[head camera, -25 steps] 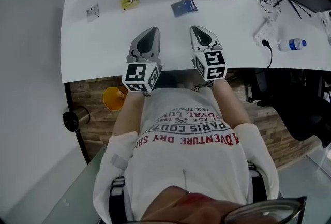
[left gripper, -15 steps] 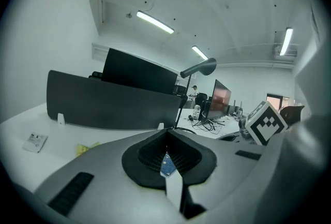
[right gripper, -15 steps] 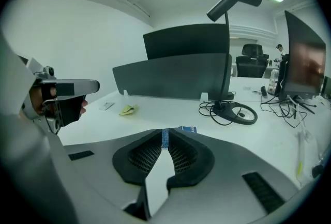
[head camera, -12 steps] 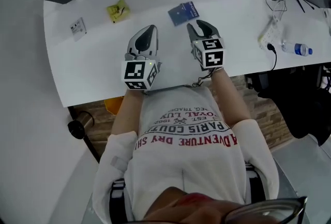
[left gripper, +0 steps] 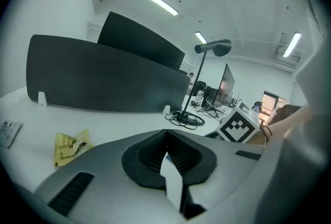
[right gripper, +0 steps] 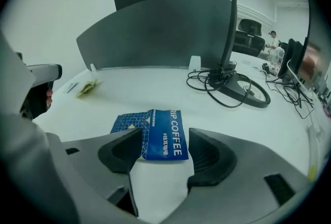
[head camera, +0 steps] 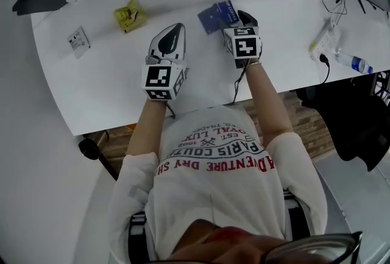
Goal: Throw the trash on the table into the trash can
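head view: steeply down | gripper views: low, forward | shared: table [head camera: 109, 92]

White lettered T-shirt [head camera: 213, 196]; grey left gripper [head camera: 175, 31] and right gripper [head camera: 245, 15] with checkered cubes [head camera: 159, 81].

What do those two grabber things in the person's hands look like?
Each is a grey, pointed claw shape: the left gripper and the right gripper. Inside the jaws are black ribbed pads. Each carries a white cube printed with black square patterns. The person wears a white T-shirt with short sleeves.
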The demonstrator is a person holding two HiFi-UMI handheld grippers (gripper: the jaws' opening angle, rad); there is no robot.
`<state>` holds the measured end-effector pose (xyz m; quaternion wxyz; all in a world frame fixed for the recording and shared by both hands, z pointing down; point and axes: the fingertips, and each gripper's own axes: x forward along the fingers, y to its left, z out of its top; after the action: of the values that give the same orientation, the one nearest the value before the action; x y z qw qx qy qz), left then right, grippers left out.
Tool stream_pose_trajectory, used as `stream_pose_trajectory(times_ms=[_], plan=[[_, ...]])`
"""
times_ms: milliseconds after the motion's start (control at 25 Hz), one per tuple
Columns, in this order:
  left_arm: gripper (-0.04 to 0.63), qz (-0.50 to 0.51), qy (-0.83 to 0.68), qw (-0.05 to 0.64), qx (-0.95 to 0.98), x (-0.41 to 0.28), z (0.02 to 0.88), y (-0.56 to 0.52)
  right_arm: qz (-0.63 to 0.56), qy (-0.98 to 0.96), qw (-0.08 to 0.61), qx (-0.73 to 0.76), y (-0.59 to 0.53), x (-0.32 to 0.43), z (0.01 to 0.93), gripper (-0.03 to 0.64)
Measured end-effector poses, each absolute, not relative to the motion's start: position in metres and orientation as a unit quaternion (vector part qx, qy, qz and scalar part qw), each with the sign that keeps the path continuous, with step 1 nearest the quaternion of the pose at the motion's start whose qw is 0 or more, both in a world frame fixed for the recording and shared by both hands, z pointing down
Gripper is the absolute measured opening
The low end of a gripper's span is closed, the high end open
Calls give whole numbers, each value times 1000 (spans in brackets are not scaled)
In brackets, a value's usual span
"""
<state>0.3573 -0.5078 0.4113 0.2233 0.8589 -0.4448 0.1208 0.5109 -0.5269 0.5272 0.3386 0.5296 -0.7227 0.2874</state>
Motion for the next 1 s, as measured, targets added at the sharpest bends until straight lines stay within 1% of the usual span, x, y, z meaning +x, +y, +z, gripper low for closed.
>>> stream_pose_trajectory(times_ms=[280,320,360,400,520,720,1000], plan=[[23,123,-445,240,854,354,424,-509,302,-718,327,535,-521,512,535,270],[23,123,-446,241,853,354,424,-507,301,-720,326,534,-519,513,535,258],[23,122,-447,242,852,355,423,-505,302,-720,327,532,-517,515,535,232],[23,122,-448,242,852,356,422,-503,305,-721,328,530,-514,516,535,183],[23,123,-449,235,853,359,417,-491,319,-724,327,517,-498,518,534,66],[23,119,-462,219,851,361,399,-463,330,-745,295,499,-464,513,516,41],[23,91,-503,197,836,353,367,-388,280,-798,245,473,-422,492,450,40]])
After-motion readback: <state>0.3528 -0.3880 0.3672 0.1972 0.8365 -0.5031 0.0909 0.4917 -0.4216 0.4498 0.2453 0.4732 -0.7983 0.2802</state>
